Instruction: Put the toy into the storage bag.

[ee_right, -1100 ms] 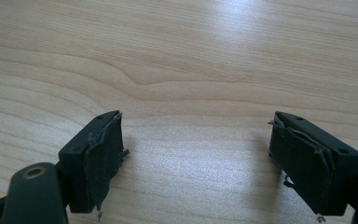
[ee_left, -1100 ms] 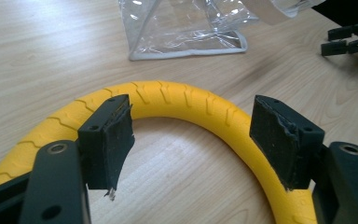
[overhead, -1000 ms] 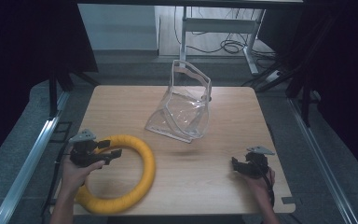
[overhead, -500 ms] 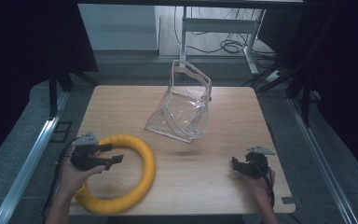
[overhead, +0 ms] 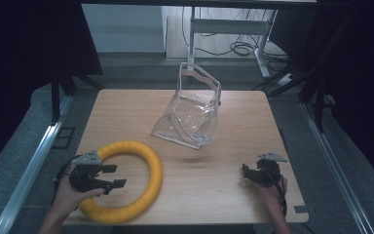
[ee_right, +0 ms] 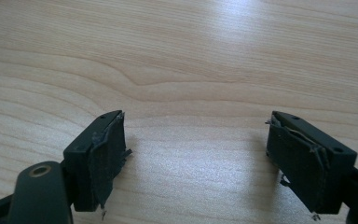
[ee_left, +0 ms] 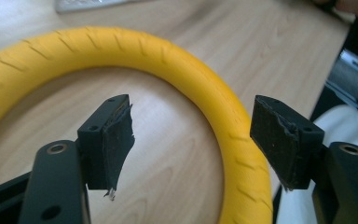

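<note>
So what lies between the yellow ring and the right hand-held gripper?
Nothing: in the high view, bare wooden table runs from the yellow ring to the right hand-held gripper. The clear bag sits farther back.

Both grippers, left gripper (overhead: 112, 176) and right gripper (overhead: 247, 171), are black, with grey three-cornered top plates and frayed dark pads (ee_left: 117, 140).

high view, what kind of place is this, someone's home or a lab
Most likely a lab or recording workspace, not a home: a bare wooden table ringed by dark curtains, metal floor rails alongside it, and a height-adjustable desk frame with loose cables behind.
</note>
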